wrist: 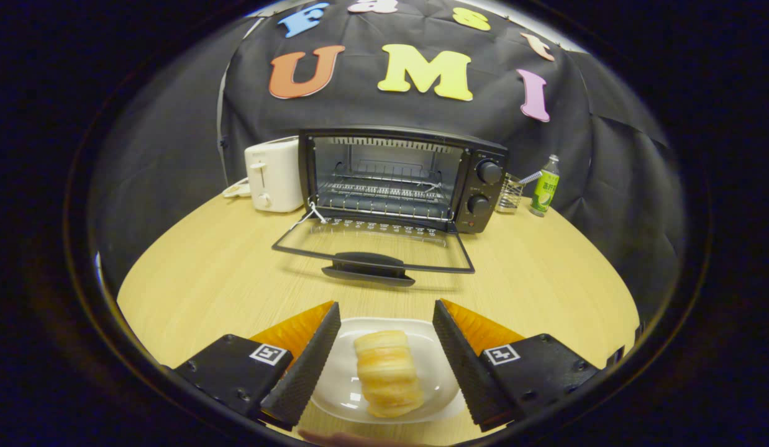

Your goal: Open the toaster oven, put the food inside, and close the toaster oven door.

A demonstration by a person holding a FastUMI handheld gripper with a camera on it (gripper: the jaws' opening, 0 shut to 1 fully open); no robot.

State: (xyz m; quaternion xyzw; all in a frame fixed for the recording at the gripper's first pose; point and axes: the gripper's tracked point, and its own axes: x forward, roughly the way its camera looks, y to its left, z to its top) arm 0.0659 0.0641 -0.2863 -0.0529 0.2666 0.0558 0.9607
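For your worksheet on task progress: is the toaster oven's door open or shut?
Open. The toaster oven has its door folded down flat toward the table, baring the wire rack. The hand-held gripper is open around the pastry.

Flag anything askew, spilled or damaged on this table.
Nothing stands out. The toaster oven door lies open, rack empty; the pastry sits intact on its plate between the open tool's fingers.

Pastry (387, 380) on plate (422, 397), oven (403, 180) beyond

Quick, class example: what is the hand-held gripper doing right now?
Hand-held gripper: open, holding nothing, fingers either side of the pastry on its white plate.
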